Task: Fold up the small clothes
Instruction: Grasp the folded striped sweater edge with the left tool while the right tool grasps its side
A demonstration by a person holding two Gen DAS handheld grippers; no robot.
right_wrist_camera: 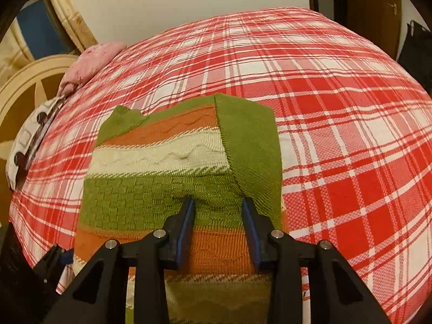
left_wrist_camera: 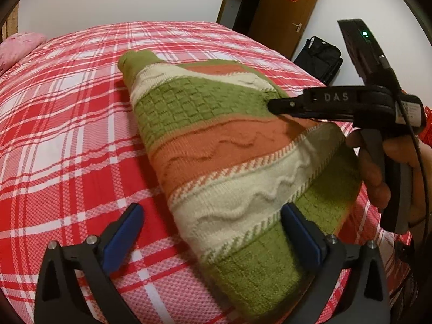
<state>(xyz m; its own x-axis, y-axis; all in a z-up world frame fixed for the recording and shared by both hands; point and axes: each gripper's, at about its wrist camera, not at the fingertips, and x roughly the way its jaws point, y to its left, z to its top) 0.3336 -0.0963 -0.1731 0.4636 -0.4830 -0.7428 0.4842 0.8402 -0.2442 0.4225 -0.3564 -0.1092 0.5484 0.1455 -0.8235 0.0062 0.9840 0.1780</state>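
A striped knit sweater (left_wrist_camera: 216, 145) in green, orange and cream bands is lying on a bed covered by a red and white plaid sheet (left_wrist_camera: 67, 124). The garment is sitting roughly mid-bed, with one green sleeve (right_wrist_camera: 251, 145) folded across its body.

The left claw (left_wrist_camera: 213, 229) is standing wide open at the sweater's near end. Its right blue pad (left_wrist_camera: 299, 232) is resting against or just above the knit, while the left pad (left_wrist_camera: 121, 237) is sitting over bare sheet; nothing is being gripped.

The right claw (right_wrist_camera: 218, 226) is hanging partly open over the sweater, its fingertips at the green checked band beside the lower edge of the folded sleeve. Fabric is lying between the blue pads (right_wrist_camera: 186, 226), but whether they are pressing it cannot be told. In the left wrist view, the right claw's black body is reaching in from the side, held by a hand (left_wrist_camera: 378, 167).

A pink pillow (right_wrist_camera: 91, 59) is lying at the far corner of the bed. A brown door (left_wrist_camera: 280, 13) and a black bag (left_wrist_camera: 318, 56) are standing beyond it.
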